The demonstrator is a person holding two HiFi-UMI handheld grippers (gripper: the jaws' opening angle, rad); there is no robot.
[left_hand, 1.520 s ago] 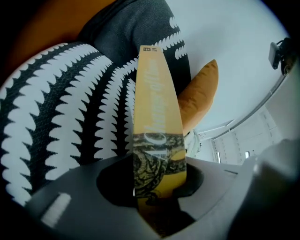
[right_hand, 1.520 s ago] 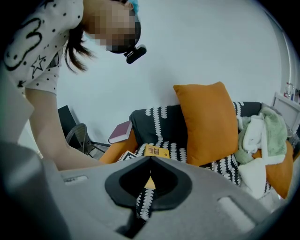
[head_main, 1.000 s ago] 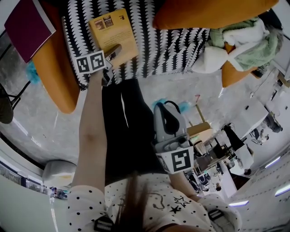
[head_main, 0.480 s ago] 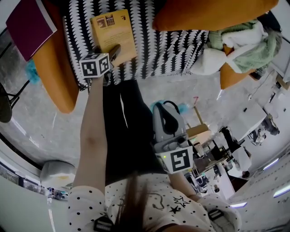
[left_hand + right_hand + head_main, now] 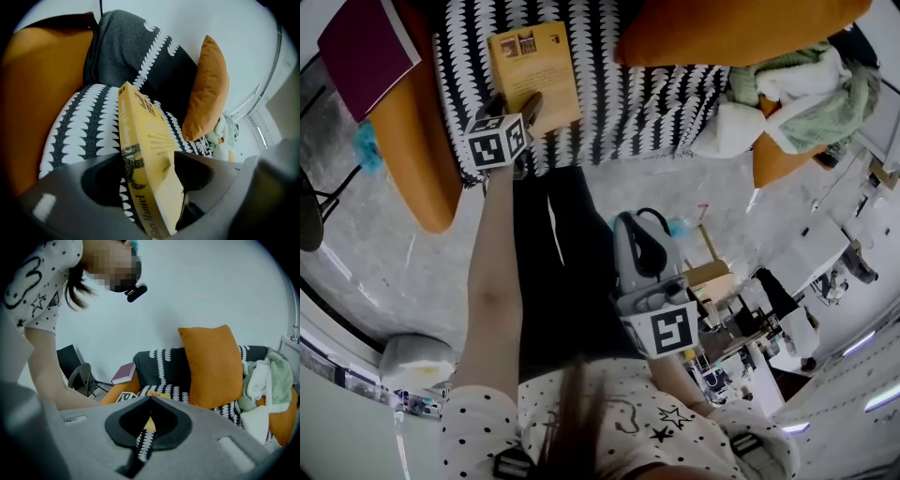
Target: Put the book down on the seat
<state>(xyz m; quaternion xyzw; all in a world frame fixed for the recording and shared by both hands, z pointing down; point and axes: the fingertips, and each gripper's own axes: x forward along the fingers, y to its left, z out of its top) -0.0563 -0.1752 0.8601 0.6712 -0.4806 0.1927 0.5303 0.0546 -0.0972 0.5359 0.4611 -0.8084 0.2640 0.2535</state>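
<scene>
A yellow book (image 5: pixel 534 66) lies flat on the black-and-white patterned seat (image 5: pixel 628 103) of a sofa. My left gripper (image 5: pixel 514 103) reaches over the book's near edge. In the left gripper view the book (image 5: pixel 145 140) stands between the jaws of the left gripper (image 5: pixel 147 159), which have just been opening; a dark gap shows beside its spine. My right gripper (image 5: pixel 636 225) hangs back over the floor in front of the sofa. In its own view the right gripper (image 5: pixel 150 401) has its jaws together with nothing between them, and the book (image 5: pixel 157 393) shows far off.
An orange cushion (image 5: pixel 731 28) leans at the seat's back right. A maroon book (image 5: pixel 361 47) rests on the orange armrest (image 5: pixel 412 141) at the left. Green and white cloths (image 5: pixel 797 89) are piled at the sofa's right end. A dark chair (image 5: pixel 77 371) stands left of the sofa.
The left gripper's jaws have opened round the yellow book, and its marker cube has rolled and shifted a little left. The book stays on the seat. The right gripper has kept still.
</scene>
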